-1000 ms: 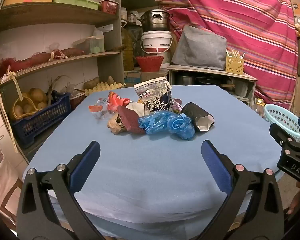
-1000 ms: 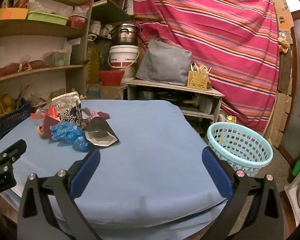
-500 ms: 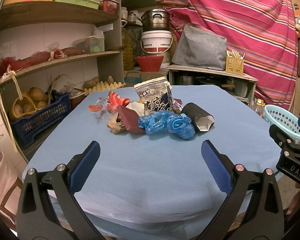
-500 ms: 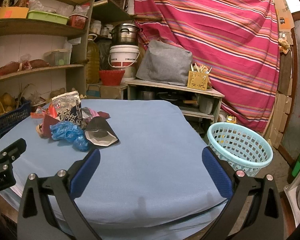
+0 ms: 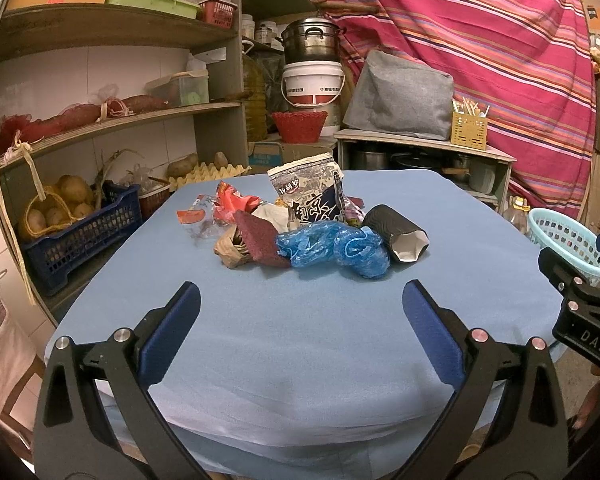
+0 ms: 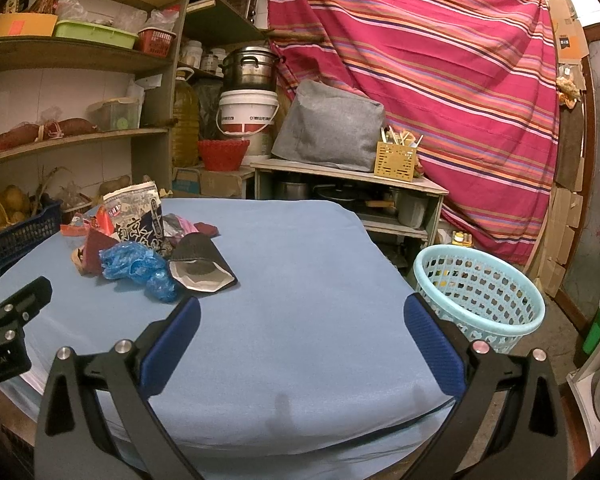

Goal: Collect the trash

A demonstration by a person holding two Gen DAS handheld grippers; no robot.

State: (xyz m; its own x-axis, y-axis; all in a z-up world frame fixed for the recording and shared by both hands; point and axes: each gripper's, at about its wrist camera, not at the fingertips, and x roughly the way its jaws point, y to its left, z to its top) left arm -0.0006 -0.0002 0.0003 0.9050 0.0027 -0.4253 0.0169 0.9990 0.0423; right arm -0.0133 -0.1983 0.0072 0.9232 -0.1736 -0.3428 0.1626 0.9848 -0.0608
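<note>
A heap of trash lies mid-table on the blue cloth: a printed snack bag [image 5: 308, 192], crumpled blue plastic [image 5: 332, 248], a crushed black paper cup [image 5: 396, 232], a maroon pad [image 5: 256, 238], red wrappers [image 5: 228, 204] and brown paper [image 5: 230, 248]. The same heap shows at the left in the right wrist view, with blue plastic [image 6: 136, 264] and black cup [image 6: 200, 268]. My left gripper [image 5: 298, 304] stands open, well short of the heap. My right gripper [image 6: 300, 316] is open over bare cloth. A light blue basket [image 6: 480, 292] stands on the floor beside the table's right edge.
Shelves with potatoes in a blue crate [image 5: 72, 232] run along the left. Behind the table stand a low cabinet [image 5: 420, 152], a white bucket [image 5: 312, 84] and a striped curtain [image 5: 480, 40]. The table [image 5: 300, 344] has bare cloth at its near side.
</note>
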